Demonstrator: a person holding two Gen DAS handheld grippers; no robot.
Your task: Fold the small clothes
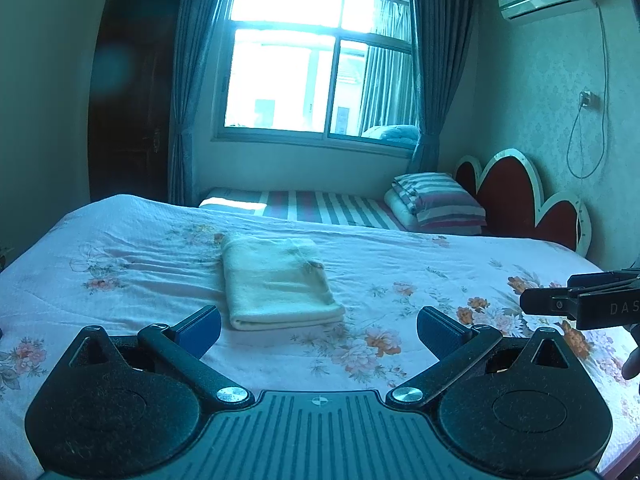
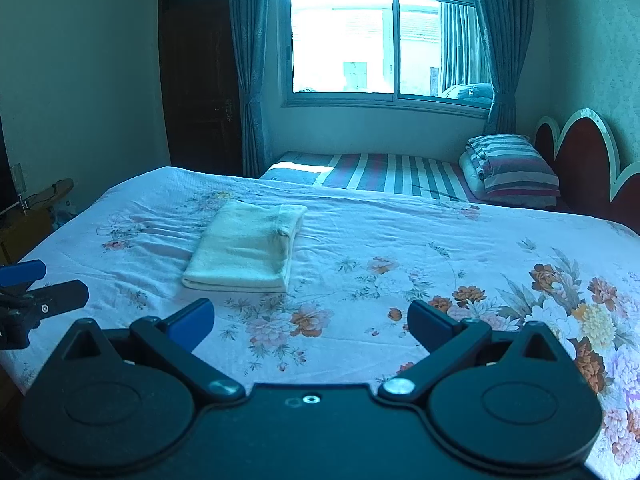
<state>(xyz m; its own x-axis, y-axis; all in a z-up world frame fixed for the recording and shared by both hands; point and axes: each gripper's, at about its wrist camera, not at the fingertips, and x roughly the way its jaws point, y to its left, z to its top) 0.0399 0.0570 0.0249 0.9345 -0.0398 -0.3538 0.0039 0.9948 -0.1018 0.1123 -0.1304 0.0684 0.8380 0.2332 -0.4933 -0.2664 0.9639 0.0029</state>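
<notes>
Cloth, pale cream, folded into a neat rectangle, lies flat on the floral bed toward its left edge, while left tongs and right tongs hover short of it, both spread wide, gripping nothing.

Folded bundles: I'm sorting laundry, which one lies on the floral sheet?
The pale cream folded garment, alone on the floral sheet; the striped folded bedding sits on the far striped mattress.

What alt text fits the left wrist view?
A folded cream garment lies on a floral bedsheet, just beyond the open, empty left gripper. The right gripper pokes in at the right edge; a bright window is behind.
</notes>
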